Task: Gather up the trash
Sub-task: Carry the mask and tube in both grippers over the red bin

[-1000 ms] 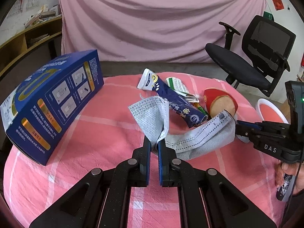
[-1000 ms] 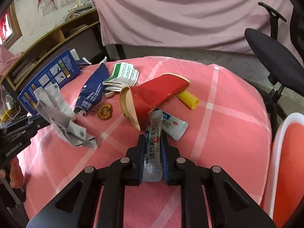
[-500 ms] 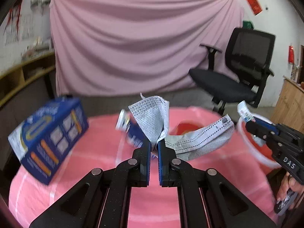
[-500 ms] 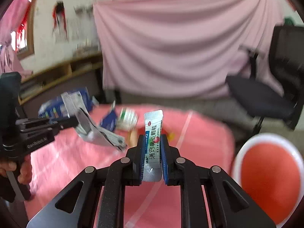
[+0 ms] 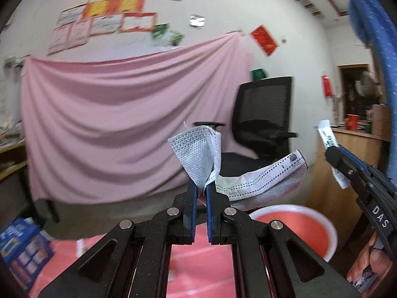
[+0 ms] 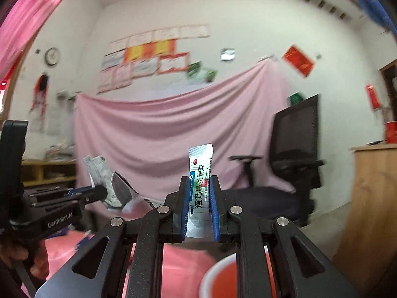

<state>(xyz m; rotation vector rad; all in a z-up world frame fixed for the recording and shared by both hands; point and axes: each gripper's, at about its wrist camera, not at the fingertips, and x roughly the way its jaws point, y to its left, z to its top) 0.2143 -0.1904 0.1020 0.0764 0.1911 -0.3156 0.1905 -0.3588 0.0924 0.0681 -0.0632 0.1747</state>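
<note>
While left tool point(image 5: 201, 189) pinches mask point(image 5: 198, 154), right tool point(image 6: 200, 188) grips sachet point(image 6: 200, 168)

The face mask point(image 5: 198, 154) sits between the jaws of the left gripper point(image 5: 201, 191), one end trailing to the right above the bin point(image 5: 330, 233). The sachet point(image 6: 199, 173) stands upright in the right gripper point(image 6: 199, 191). Behind both stand the office chair point(image 5: 263, 124) and hanging cloth point(image 5: 111, 124); a box point(image 5: 22, 248) lies on the bench point(image 5: 198, 260), lower left.
</note>
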